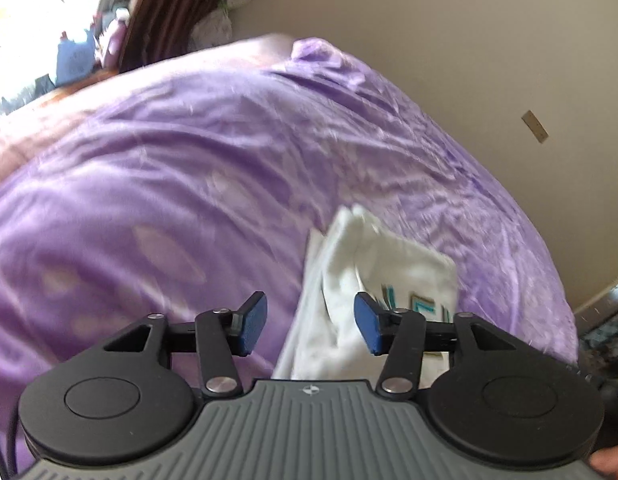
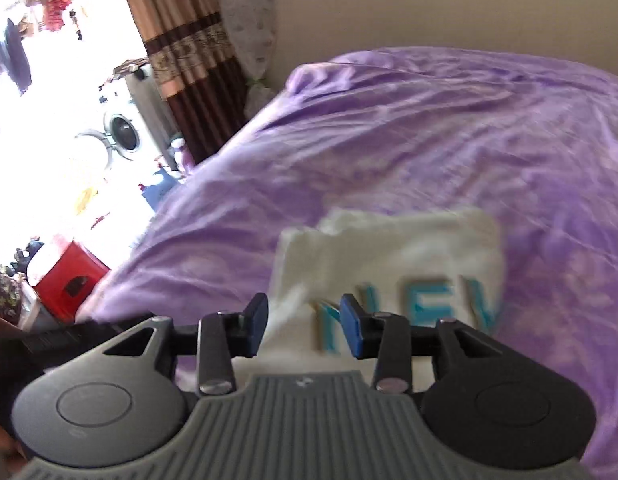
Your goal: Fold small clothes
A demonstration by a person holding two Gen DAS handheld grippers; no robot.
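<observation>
- Left gripper (image 1: 311,326) hangs over the bed, jaws wide apart with nothing between the blue pads (image 1: 255,320), just air and fabric below.
- Right gripper (image 2: 305,326) looks much the same: jaws spread, nothing pinched, pads (image 2: 351,330) hovering above the near edge of the garment.
- The thing being folded is a small white T-shirt (image 1: 365,280) with teal block letters on it. It lies on the purple bedspread (image 1: 169,168), already doubled over into a rough rectangle.
- In the left wrist view the shirt sits just right of centre, running from under the gripper body away toward the far right, with a lumpy folded edge at its far end.
- In the right wrist view the white T-shirt (image 2: 389,256) fills the middle, and the letters (image 2: 425,300) read something like "NEV", blurry, partly cut off by the gripper.
- The purple bedspread (image 2: 449,140) is crinkly and shiny and covers the whole bed up to a beige wall (image 2: 409,4).
- Far left in the right wrist view: a brown striped curtain (image 2: 181,40), a front-loading washing machine (image 2: 125,128) in bright daylight, and a red plastic stool (image 2: 67,280) near the bed's corner.
- Both views are pretty motion-smeared, so the fine folds on the shirt are hard to make out.
</observation>
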